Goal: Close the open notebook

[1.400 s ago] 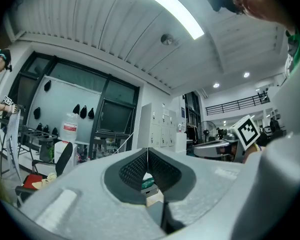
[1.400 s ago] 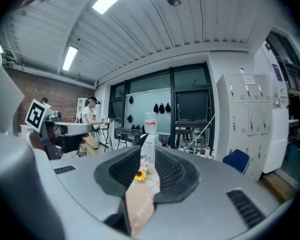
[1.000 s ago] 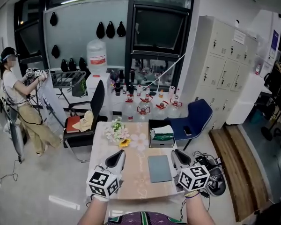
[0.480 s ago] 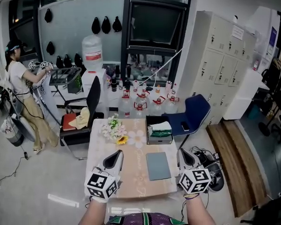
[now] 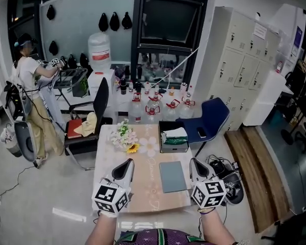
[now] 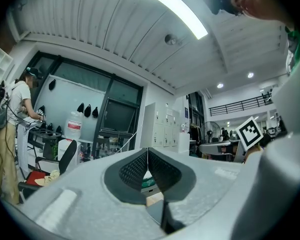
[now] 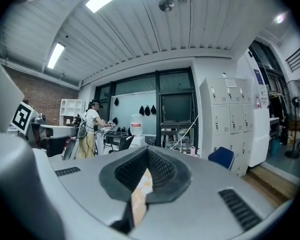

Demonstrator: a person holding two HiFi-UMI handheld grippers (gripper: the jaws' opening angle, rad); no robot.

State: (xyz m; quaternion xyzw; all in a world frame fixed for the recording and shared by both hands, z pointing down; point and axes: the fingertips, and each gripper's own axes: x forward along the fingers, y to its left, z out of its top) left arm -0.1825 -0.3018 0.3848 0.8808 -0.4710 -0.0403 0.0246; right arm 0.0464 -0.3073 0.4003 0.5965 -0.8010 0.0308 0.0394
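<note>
The right tongs (image 5: pixel 195 163) have just drawn their jaws together on nothing. The left tongs (image 5: pixel 127 163) are also closed and empty. Between them, nearer the right pair, the notebook (image 5: pixel 172 176) lies flat on the worktop (image 5: pixel 143 200), so the closing looks done.

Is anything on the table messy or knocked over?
Nothing stands out. The notebook lies flat and closed on the table, and the flowers and the box sit at its far end.

The right tongs (image 7: pixel 148 150) have seemingly closed fully.
</note>
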